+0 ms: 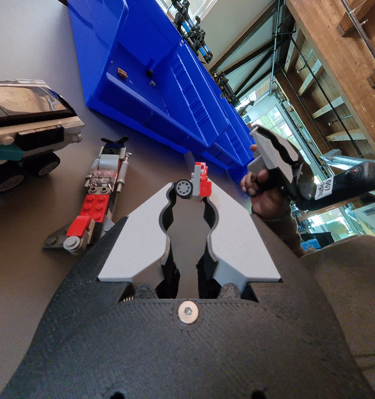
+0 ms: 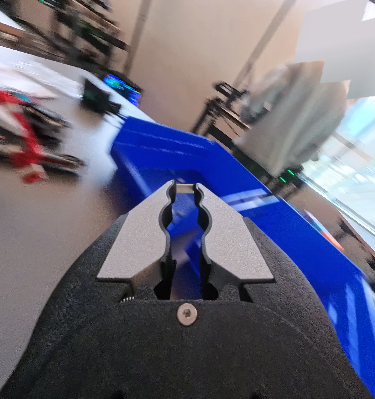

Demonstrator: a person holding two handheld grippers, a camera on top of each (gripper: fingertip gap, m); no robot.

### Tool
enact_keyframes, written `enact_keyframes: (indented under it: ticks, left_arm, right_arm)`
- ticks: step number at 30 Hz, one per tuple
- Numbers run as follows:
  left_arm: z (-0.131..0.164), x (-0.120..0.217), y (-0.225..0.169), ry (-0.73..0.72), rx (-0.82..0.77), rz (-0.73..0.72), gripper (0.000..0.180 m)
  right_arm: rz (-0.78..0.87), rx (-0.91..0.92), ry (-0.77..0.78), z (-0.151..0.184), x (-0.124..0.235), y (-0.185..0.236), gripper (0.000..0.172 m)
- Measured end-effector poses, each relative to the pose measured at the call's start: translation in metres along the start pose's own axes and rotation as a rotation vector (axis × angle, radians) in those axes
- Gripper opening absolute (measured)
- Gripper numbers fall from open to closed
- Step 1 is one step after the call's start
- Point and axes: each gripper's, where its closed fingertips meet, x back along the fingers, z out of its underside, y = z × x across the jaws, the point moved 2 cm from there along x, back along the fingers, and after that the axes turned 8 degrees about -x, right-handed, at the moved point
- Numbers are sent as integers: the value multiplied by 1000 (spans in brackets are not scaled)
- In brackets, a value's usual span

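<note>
Now my left claw (image 1: 189, 190) pinches a small wheeled brick piece (image 1: 195, 185); my right claw (image 2: 184, 187) clamps a grey brick (image 2: 184, 188) over the blue bin (image 2: 203, 164); I hold firm.

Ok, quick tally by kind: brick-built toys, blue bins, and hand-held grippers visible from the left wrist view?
Brick-built toys: 3: car, long red-and-grey assembly, small wheeled piece in the left hand-held gripper
Blue bins: at least 2
Hand-held grippers: 2, including the right
Total: at least 7
</note>
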Motion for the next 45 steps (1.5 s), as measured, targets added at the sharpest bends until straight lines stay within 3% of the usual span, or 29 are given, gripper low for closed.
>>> enact_keyframes:
  ticks: [3, 6, 11, 16, 19, 22, 25, 27, 29, 32, 34, 37, 45]
  left_arm:
    - [0, -1, 0, 2, -4, 0, 24]
    - [0, -1, -1, 2, -10, -1, 25]
    - [0, -1, 0, 3, -2, 2, 24]
    - [1, 0, 0, 7, 8, 13, 24]
    - [1, 0, 0, 13, 21, 23, 24]
    - [2, -1, -1, 22, 35, 38, 24]
    - [3, -1, -2, 25, 36, 46, 24]
    - [3, -1, -3, 26, 33, 51, 24]
    - [3, -1, -4, 29, 28, 51, 24]
    - [5, -1, -6, 37, 29, 61, 24]
    - [7, -2, -7, 51, 32, 69, 24]
    - [7, -2, -9, 54, 33, 79, 24]
    - [-3, -1, -13, -34, 98, 143, 24]
  right_arm:
    - [238, -80, 141, 36, 27, -65, 16]
    - [325, -176, 274, 70, 31, -98, 17]
    - [324, -247, 382, 94, 18, -107, 22]
    - [316, -216, 351, 84, 22, -100, 30]
    - [188, -159, 198, 44, 19, -67, 29]
    - [-129, -119, 88, 9, 7, 10, 26]
    - [-451, -157, 4, -8, -2, 87, 27]
    - [-574, -199, 8, -8, -11, 121, 34]
    - [-601, -168, 64, 1, -21, 141, 48]
    - [-556, -58, 90, 9, -30, 150, 53]
    - [-533, -10, 88, 10, -33, 153, 48]
    - [-526, 36, 89, 10, -36, 160, 26]
    - [-401, -111, 75, -3, -45, 140, 26]
